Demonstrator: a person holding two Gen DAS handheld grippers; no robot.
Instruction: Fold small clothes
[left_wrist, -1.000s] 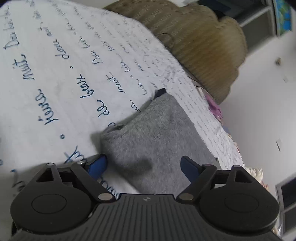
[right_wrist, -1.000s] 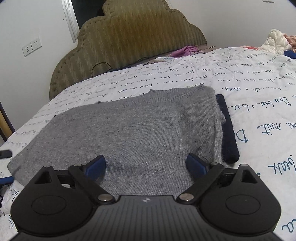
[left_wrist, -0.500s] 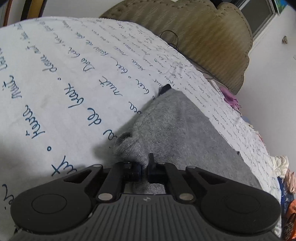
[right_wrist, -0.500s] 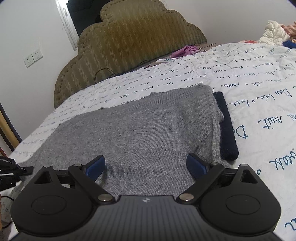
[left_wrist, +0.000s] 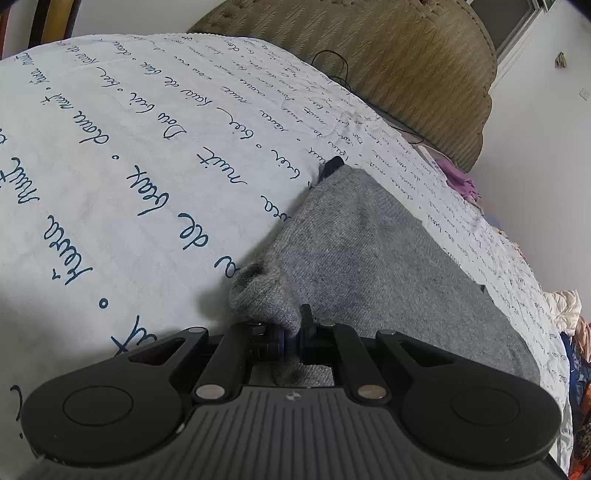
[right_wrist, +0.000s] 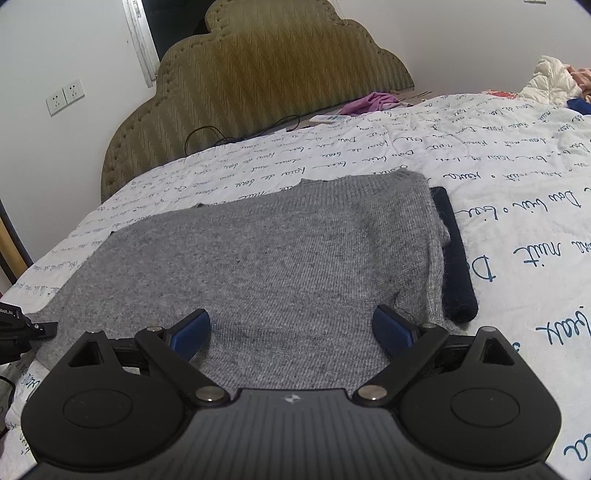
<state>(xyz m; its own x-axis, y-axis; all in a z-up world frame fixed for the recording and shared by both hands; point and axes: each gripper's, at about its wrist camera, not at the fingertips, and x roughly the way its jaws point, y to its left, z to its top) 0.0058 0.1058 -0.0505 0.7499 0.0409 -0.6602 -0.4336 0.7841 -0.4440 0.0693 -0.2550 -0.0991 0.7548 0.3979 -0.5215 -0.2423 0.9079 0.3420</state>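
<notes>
A grey knitted sweater (right_wrist: 295, 251) lies flat on the white bedspread with blue writing (right_wrist: 517, 177). A dark navy garment (right_wrist: 454, 266) sticks out from under its right edge. In the left wrist view my left gripper (left_wrist: 291, 339) is shut on a bunched corner of the grey sweater (left_wrist: 369, 258), and fabric is pinched between the blue pads. That gripper's black tip (right_wrist: 22, 325) shows at the sweater's left corner in the right wrist view. My right gripper (right_wrist: 291, 328) hovers open over the sweater's near edge, with nothing between its fingers.
An olive padded headboard (right_wrist: 258, 81) stands at the far end, with a black cable (right_wrist: 207, 136) and a purple cloth (right_wrist: 369, 101) in front of it. A pile of clothes (right_wrist: 554, 79) lies at the far right. The bed's left edge runs close to the sweater.
My left gripper has closed from wide open onto the sweater's corner, bunched it up, and rolled a little. The right gripper has stayed open in place.
</notes>
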